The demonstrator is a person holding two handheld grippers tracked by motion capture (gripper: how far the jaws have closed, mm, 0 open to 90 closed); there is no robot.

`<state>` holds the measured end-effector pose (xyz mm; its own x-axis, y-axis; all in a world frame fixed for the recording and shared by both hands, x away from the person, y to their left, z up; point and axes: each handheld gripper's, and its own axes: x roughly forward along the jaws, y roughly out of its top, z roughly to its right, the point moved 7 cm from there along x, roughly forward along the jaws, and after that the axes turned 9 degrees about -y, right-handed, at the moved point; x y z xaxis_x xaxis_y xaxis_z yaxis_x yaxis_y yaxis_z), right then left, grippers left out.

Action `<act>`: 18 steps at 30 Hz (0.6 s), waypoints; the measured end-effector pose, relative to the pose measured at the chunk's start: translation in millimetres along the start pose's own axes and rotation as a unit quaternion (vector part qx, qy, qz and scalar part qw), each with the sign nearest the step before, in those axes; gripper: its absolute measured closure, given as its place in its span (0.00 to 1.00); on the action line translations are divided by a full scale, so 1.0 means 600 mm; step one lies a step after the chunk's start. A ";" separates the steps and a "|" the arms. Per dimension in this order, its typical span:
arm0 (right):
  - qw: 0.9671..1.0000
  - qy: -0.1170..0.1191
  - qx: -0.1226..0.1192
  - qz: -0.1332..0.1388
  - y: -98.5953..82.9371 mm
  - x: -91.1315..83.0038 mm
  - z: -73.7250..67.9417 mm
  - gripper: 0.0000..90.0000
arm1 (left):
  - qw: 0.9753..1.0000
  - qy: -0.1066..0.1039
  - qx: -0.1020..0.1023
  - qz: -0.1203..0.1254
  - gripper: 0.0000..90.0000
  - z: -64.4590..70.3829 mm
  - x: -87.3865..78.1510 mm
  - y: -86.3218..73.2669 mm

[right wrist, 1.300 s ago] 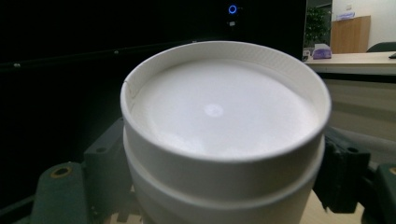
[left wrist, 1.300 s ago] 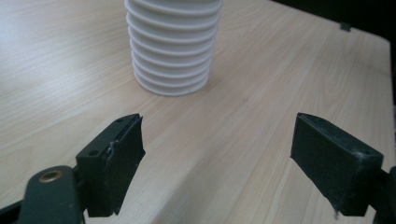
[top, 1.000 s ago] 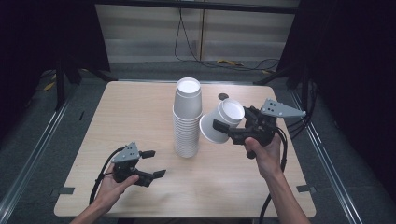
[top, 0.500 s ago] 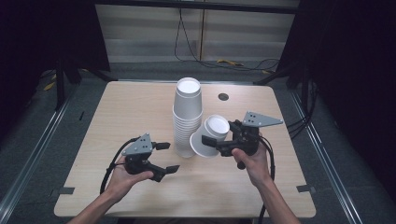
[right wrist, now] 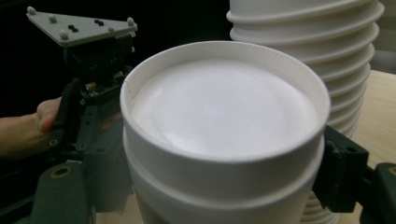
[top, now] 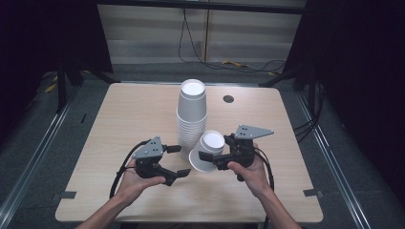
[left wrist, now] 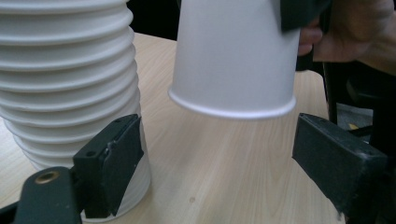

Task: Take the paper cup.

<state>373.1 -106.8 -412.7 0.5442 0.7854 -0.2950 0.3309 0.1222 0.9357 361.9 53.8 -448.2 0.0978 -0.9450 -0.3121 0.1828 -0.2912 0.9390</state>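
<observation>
The right gripper (top: pixel 208 157) has its fingers clamped on a pair of nested paper cups (top: pixel 206 151), upside down and tilted, carried clear of the bench (top: pixel 119 114) just to the right of the tall stack of cups (top: pixel 191 119). In the right gripper view the pair (right wrist: pixel 224 140) looks like two cups, one seated inside the other, with a black finger (right wrist: pixel 343 175) pressed to each side of the wall.

Now the left gripper (top: pixel 179 161) is in close, fingers spread wide apart and holding nothing, their tips near the foot of the stack and pointing toward the lower rim of the held cups. The left gripper view tells it best: the wide rim of the pair (left wrist: pixel 233 60) hangs in the air right between and above the two open fingers (left wrist: pixel 112 163), with the ribbed stack (left wrist: pixel 70 84) touching or just beside the left one.

So where does that leave things? The pair is off the stack, and that part looks done. The split (if splitting is the aim, and it looks that way) is not yet made: the two cups sit firmly nested. What's left, by my reading, is for the left fingers to close on the outer cup's rim, pull it free, and set the singles down on the bare wood, with the tall stack yet to work through.
</observation>
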 end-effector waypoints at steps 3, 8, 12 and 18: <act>1.000 0.003 0.005 -0.003 -0.006 0.004 -0.001 0.23 | 1.000 0.000 0.002 0.002 0.17 0.001 -0.001 0.002; 1.000 0.007 0.004 -0.006 -0.012 0.011 -0.004 0.23 | 1.000 -0.007 0.005 -0.005 0.17 0.004 0.005 -0.003; 1.000 0.010 0.007 -0.009 -0.017 0.014 -0.006 0.23 | 1.000 -0.010 0.006 -0.005 0.17 0.005 0.007 -0.003; 1.000 0.017 0.007 -0.017 -0.026 0.025 -0.014 0.23 | 1.000 -0.023 0.007 -0.008 0.17 0.012 0.016 -0.007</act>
<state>369.9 -91.7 -430.1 0.5053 0.8017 -0.3193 0.3589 0.1412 0.9226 355.3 44.9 -454.1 0.0497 -0.9458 -0.3210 0.1705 -0.3086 0.9358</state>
